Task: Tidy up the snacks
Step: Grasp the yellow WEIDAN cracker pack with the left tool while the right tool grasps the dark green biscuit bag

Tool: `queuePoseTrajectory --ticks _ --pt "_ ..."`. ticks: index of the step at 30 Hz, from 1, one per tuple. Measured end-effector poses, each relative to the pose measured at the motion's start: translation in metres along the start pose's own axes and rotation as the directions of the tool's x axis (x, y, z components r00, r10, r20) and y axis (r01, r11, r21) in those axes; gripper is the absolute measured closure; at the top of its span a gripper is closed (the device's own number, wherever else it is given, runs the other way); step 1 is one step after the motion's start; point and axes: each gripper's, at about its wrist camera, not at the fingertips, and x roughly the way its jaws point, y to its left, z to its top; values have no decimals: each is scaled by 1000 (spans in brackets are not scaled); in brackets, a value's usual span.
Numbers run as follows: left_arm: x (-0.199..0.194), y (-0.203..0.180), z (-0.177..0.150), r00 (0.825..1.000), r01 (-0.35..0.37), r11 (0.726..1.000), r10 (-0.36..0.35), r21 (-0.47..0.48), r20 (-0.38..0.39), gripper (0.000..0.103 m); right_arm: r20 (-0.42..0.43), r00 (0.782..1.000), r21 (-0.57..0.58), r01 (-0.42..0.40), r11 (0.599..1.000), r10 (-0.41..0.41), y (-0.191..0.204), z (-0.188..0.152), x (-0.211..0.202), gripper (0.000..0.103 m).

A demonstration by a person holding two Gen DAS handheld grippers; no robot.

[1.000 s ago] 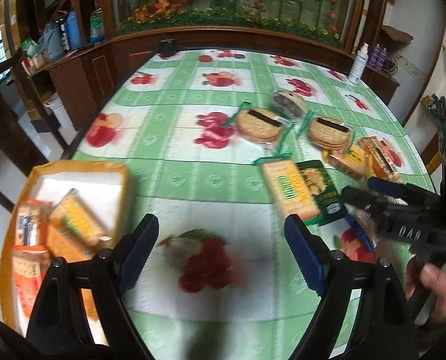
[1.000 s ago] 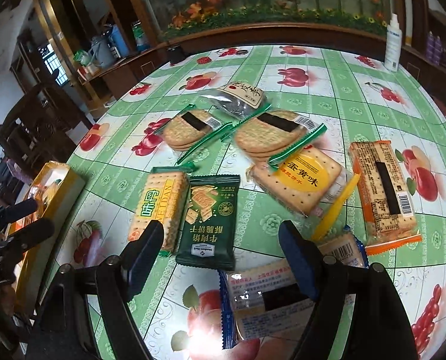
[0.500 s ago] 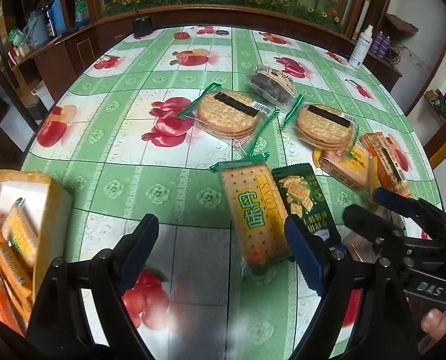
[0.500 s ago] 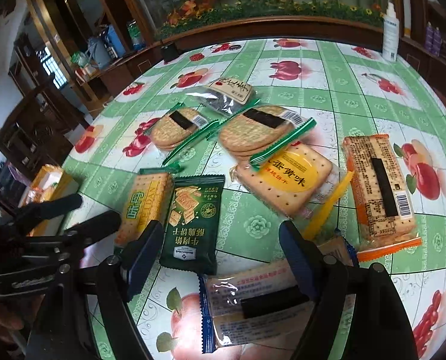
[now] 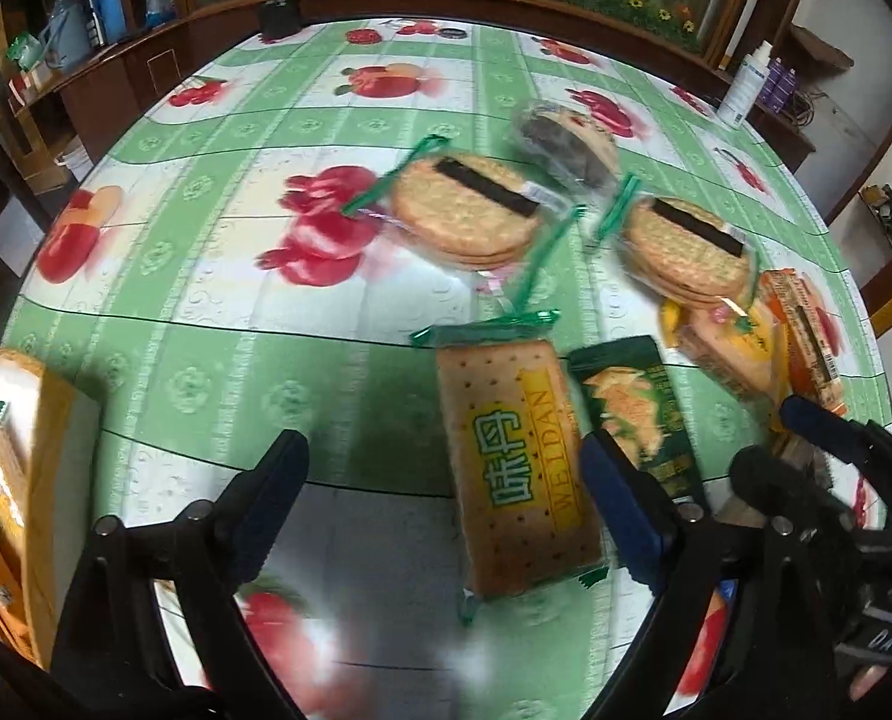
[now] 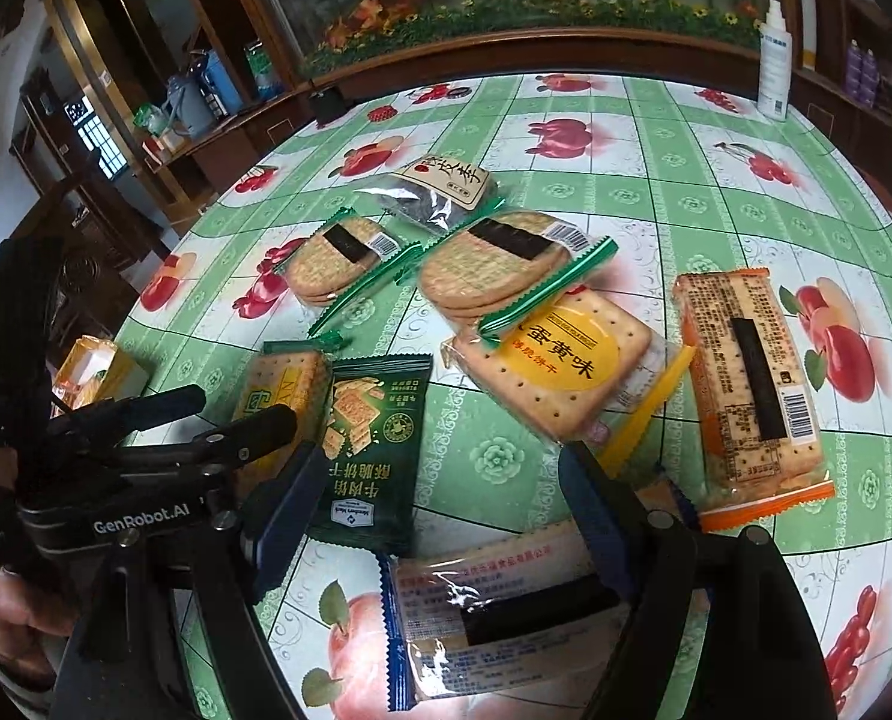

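— Beside the WEIDAN cracker pack (image 5: 521,468), what do you note?

— The left gripper (image 5: 440,504) hangs low over the tablecloth (image 5: 218,324), jaws spread wide and holding nothing; the pack lies flat between its fingers, close to the right-hand one. I judge it is lined up for a pickup. The yellow tray (image 5: 56,438), well left of that pack, already holds several packets, so it appears to be the collecting place.

— And the other claw?

— The right gripper (image 6: 440,516) is likewise wide and empty, hovering over a blue-edged packet (image 6: 494,618) lying nearer than the WEIDAN pack.

— Labels?

— "WEIDAN" with green characters on the cracker pack. Just right of it, touching, a dark green packet (image 6: 374,438) printed in Chinese, with a "Member's Mark" badge that I read only tentatively. Further right, a square cracker pack (image 6: 557,363) with a yellow disc of Chinese characters. "GenRobot.AI" shows on the left tool's body.

— Remaining stock?

— Two round-biscuit bags (image 6: 482,267) lie beyond the WEIDAN pack, unsorted.
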Motion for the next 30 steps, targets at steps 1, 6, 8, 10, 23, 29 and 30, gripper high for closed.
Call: queuePoseTrajectory --ticks 1,6,8,10,23,29,30 --pt "-1 4 0 1000 -11 1000 11 -6 2 10 -1 1000 -1 -1 1000 1 1 1 1 23" --pt "-7 26 -5 1000 -28 999 28 -41 -4 11 -11 1000 -8 -5 1000 5 8 2 7 23" --pt "-8 28 -5 1000 -10 999 10 -48 -5 11 -15 1000 -25 0 1000 0 14 2 9 23" --pt "-12 22 -3 1000 -5 1000 5 -18 12 11 -19 1000 -42 10 999 -11 20 3 12 23" --pt "10 6 2 997 -26 991 35 130 -64 11 -33 994 -71 104 992 -107 21 2 18 23" --pt "16 18 2 997 -42 995 48 95 -65 11 -46 993 -54 102 993 -105 18 -1 18 23" --pt "15 19 2 997 -44 995 50 92 -62 11 -48 993 -57 104 993 -107 19 -1 19 23"
